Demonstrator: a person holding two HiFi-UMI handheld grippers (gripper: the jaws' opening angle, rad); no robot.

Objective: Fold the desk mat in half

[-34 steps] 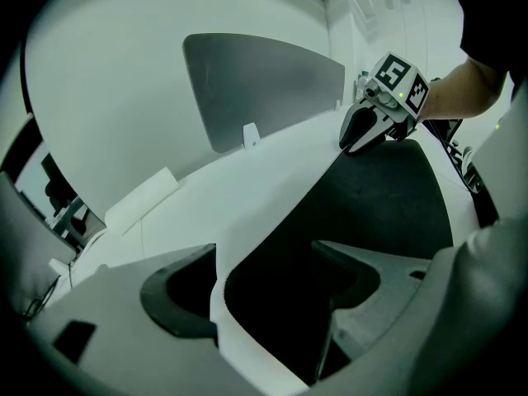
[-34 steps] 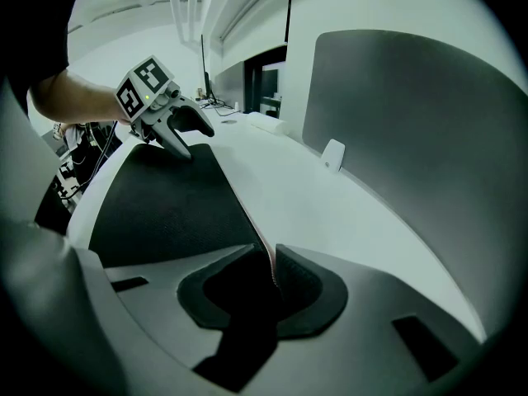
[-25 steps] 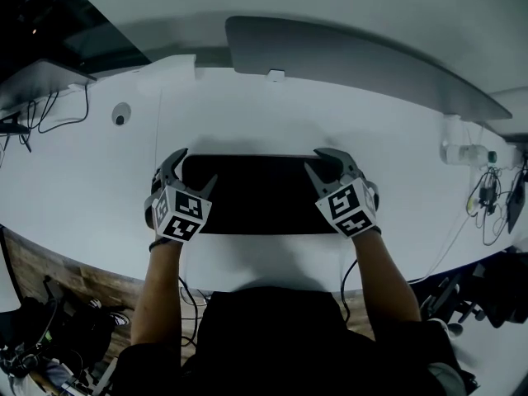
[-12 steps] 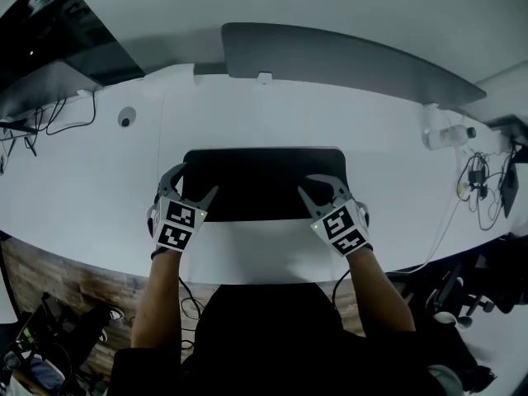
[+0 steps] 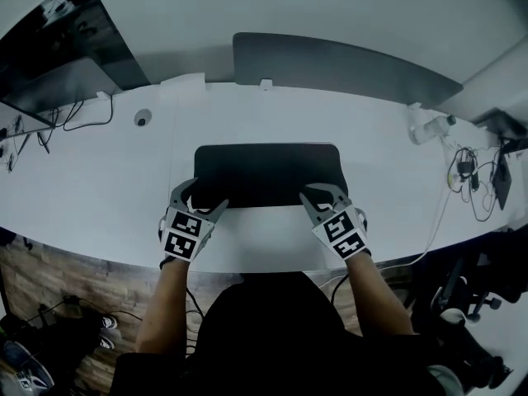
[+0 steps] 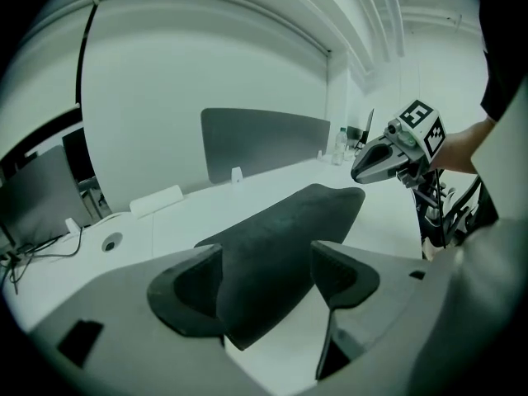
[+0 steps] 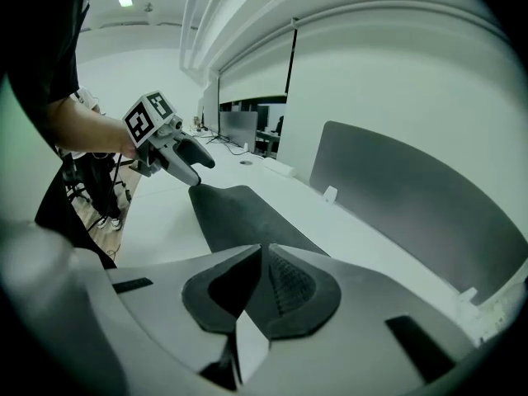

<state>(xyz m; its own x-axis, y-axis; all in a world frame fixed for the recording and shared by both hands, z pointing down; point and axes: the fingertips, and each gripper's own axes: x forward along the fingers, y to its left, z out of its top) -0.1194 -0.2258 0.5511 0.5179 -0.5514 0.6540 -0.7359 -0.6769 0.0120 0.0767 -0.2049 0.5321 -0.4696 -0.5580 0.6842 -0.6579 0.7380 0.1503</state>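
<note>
Tongs at the near edge!
The right gripper has just been closing and now pinches the near right corner of the desk mat, mid white desk; the left gripper is spread around the near left corner.

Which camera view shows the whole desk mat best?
The head view: nearly the whole outline of the desk mat is visible from above. The left gripper view shows it foreshortened, one corner near the camera; the right gripper view shows only a narrow, slanted part.

Left gripper and right gripper pulled back to near edge of desk mat; right jaws just been closing, now pinching its corner
</note>
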